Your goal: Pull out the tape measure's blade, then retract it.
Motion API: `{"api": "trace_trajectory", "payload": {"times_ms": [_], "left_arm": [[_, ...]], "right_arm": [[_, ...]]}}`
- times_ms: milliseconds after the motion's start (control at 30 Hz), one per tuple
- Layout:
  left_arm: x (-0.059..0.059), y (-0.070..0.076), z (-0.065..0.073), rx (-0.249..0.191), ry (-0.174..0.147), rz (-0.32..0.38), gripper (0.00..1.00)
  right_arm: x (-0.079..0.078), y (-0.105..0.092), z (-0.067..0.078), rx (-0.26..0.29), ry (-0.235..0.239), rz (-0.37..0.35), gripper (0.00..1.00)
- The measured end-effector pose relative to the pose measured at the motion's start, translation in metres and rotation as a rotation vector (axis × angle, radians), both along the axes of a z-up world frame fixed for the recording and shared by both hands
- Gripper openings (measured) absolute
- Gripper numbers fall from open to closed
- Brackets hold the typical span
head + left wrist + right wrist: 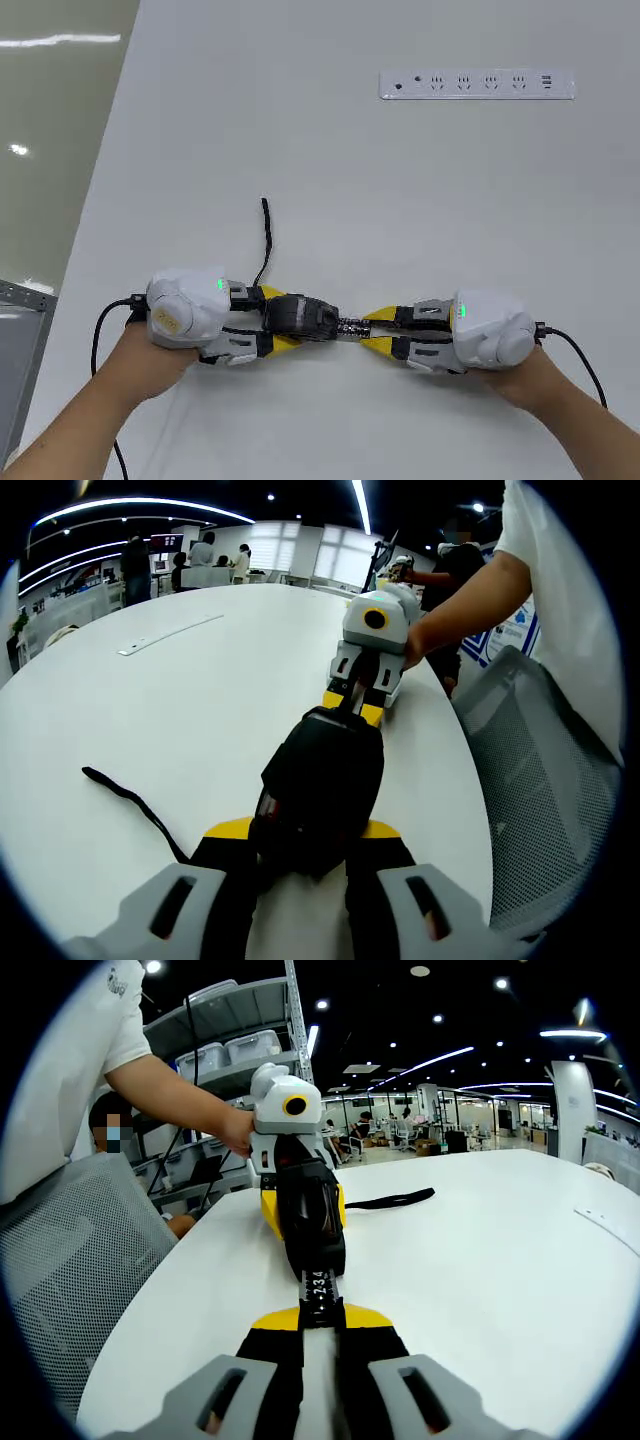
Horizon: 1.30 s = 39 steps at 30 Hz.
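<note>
tape measure (300, 317) on table (400, 200), blade (351, 325) barely out
your left tool (278, 318) clamps the tape measure; your right tool (379, 329), just beside it, pinches the blade tip.

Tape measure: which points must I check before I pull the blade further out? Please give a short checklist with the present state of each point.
1. Black rounded tape measure held between the left gripper jaws: ok.
2. Dark numbered blade clamped in the right gripper jaws: ok.
3. Blade straight between the tape measure and the right gripper: ok.
4. Black wrist strap lying away from the blade's line: ok.
5. Blade lock released: cannot tell.
</note>
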State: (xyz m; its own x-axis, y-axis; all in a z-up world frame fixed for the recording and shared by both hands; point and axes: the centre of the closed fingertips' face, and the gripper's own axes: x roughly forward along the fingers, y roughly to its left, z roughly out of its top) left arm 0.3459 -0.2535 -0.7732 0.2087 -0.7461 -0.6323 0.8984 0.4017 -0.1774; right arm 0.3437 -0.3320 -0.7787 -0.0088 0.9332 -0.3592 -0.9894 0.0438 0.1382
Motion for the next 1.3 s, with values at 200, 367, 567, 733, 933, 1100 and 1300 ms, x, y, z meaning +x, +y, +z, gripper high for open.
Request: {"api": "trace_trajectory", "payload": {"times_ms": [200, 367, 567, 733, 933, 1100, 1300], "left_arm": [[0.000, 0.000, 0.000, 0.001, -0.001, 0.000, 0.30], [0.000, 0.000, 0.000, 0.001, -0.002, 0.001, 0.30], [0.000, 0.000, 0.000, -0.001, -0.001, 0.004, 0.30], [0.000, 0.000, 0.000, -0.002, 0.000, 0.007, 0.30], [0.000, 0.000, 0.000, 0.000, 0.001, 0.006, 0.30], [0.000, 0.000, 0.000, 0.002, -0.003, 0.001, 0.30], [0.000, 0.000, 0.000, 0.003, -0.003, 0.000, 0.30]], "right_arm": [[0.001, -0.005, 0.000, 0.000, 0.009, -0.007, 0.11], [0.001, -0.009, 0.000, 0.000, 0.017, -0.011, 0.10], [0.001, -0.015, 0.000, -0.001, 0.017, -0.015, 0.10], [0.001, -0.019, 0.000, -0.001, 0.014, -0.018, 0.10], [0.000, -0.024, 0.000, -0.003, 0.014, -0.024, 0.10], [-0.001, -0.030, 0.001, -0.003, 0.010, -0.027, 0.10], [0.000, -0.033, 0.001, -0.005, 0.006, -0.029, 0.10]]}}
